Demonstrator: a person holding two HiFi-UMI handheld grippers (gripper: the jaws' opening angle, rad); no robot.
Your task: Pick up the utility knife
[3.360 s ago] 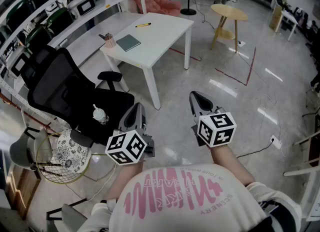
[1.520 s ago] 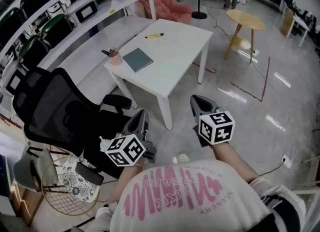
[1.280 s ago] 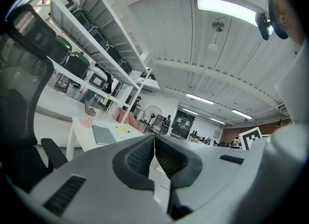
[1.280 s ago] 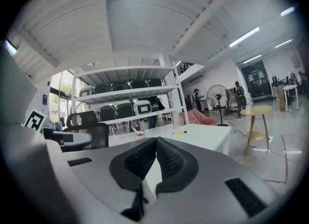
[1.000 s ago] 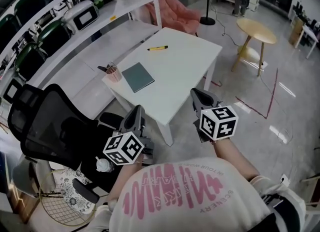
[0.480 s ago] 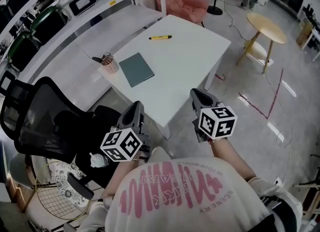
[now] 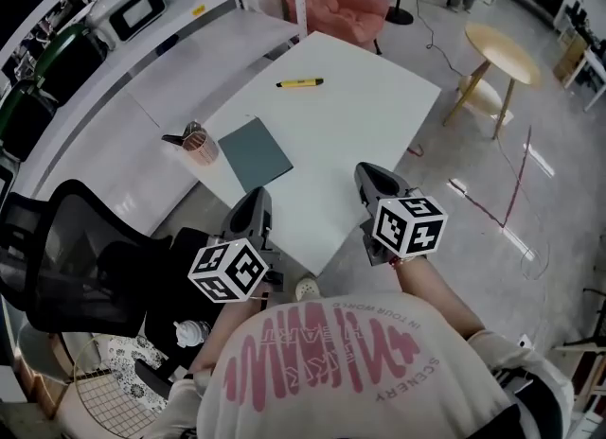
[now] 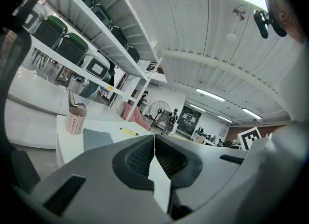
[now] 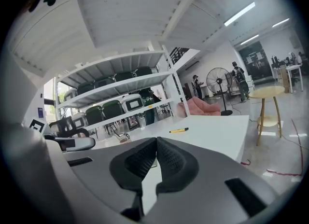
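The table (image 7: 379,134) is white. On it, the utility knife (image 7: 299,82) is yellow with dark ends, the notebook (image 7: 254,153) is dark grey-green and the pen cup (image 7: 200,148) is pale pink. The left gripper (image 7: 258,199) and the right gripper (image 7: 370,175) are grey, and their cubes carry black-and-white square markers. The office chair (image 7: 62,243) is black, the round side table (image 7: 500,42) has a light wood colour and the armchair (image 7: 331,0) is pink.
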